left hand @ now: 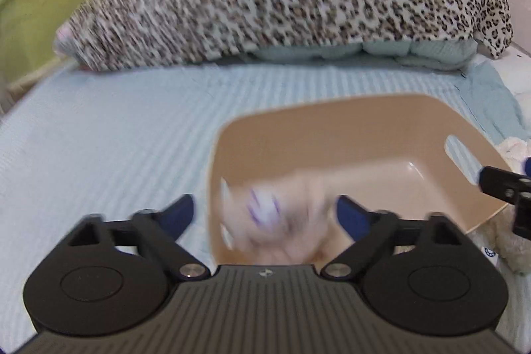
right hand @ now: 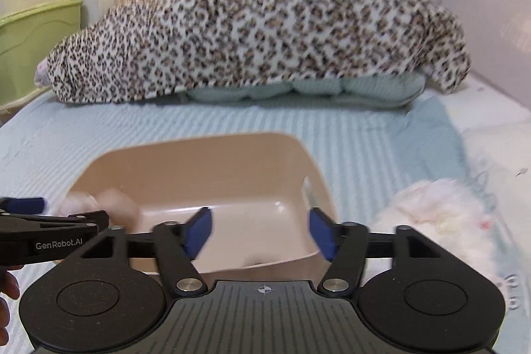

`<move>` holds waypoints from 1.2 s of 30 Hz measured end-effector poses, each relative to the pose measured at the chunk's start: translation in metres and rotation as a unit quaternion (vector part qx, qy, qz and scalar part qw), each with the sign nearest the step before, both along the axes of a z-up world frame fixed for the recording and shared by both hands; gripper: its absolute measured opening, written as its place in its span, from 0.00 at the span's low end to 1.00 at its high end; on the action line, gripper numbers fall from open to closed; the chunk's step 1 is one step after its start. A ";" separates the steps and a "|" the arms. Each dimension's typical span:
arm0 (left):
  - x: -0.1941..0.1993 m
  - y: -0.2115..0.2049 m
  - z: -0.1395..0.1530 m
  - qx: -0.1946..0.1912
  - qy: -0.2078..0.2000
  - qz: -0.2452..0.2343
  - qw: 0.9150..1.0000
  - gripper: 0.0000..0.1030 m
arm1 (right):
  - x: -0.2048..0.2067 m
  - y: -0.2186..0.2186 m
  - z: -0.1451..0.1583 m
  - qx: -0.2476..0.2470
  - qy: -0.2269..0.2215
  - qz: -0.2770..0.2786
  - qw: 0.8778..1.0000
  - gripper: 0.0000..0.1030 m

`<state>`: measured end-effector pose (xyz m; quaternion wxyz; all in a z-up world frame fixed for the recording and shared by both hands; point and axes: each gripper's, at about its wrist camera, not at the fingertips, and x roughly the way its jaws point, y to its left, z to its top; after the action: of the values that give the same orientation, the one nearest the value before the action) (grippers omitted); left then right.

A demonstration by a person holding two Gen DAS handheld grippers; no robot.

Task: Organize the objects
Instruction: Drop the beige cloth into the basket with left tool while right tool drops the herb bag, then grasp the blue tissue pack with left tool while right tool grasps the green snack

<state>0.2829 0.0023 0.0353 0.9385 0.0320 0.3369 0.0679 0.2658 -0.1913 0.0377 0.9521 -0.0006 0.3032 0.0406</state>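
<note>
Lying blurred (axis unreadable) in bin [left hand: 381, 128]

- Tan plastic basin [left hand: 332, 128]: rectangular with rounded corners, slot handle cut in one end wall, open side up, sitting on the light blue striped bedspread.
- Pale pink soft item with purple-and-white markings [left hand: 275, 214]: heavily motion-blurred, inside the basin at its near-left wall; exact shape cannot be told.
- White fluffy plush [right hand: 441, 214]: lies on the bedspread just beside the basin's right end, outside it; blurred, small red mark visible.
</note>
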 end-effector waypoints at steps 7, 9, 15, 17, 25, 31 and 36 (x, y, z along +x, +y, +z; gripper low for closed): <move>-0.034 -0.002 0.024 0.000 -0.001 -0.011 1.000 0.95 | -0.044 -0.010 0.015 0.020 0.005 0.000 1.000 0.96; -0.041 0.002 0.026 -0.007 0.012 -0.019 1.000 0.95 | -0.054 -0.011 0.013 0.025 0.014 0.000 1.000 0.98; -0.060 0.013 0.027 -0.011 0.033 -0.027 0.999 0.95 | -0.077 -0.001 -0.003 -0.002 0.036 0.009 0.999 1.00; -0.062 0.014 0.022 -0.013 0.050 -0.027 0.998 0.95 | -0.082 0.003 -0.010 -0.008 0.043 0.013 0.999 1.00; -0.058 0.013 -0.012 -0.012 0.116 -0.032 0.993 0.95 | -0.084 0.013 -0.049 -0.013 0.091 0.030 0.995 1.00; -0.049 0.014 -0.041 -0.034 0.157 -0.045 0.986 0.95 | -0.073 0.023 -0.080 -0.011 0.128 0.051 0.990 1.00; -0.046 0.003 -0.058 -0.005 0.167 -0.066 0.984 0.95 | -0.065 0.032 -0.106 -0.005 0.162 0.065 0.985 1.00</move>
<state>0.2367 0.0048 -0.0231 0.8716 0.0608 0.4864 -0.0020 0.2010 -0.1595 -0.0683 0.8857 -0.0180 0.4529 0.1002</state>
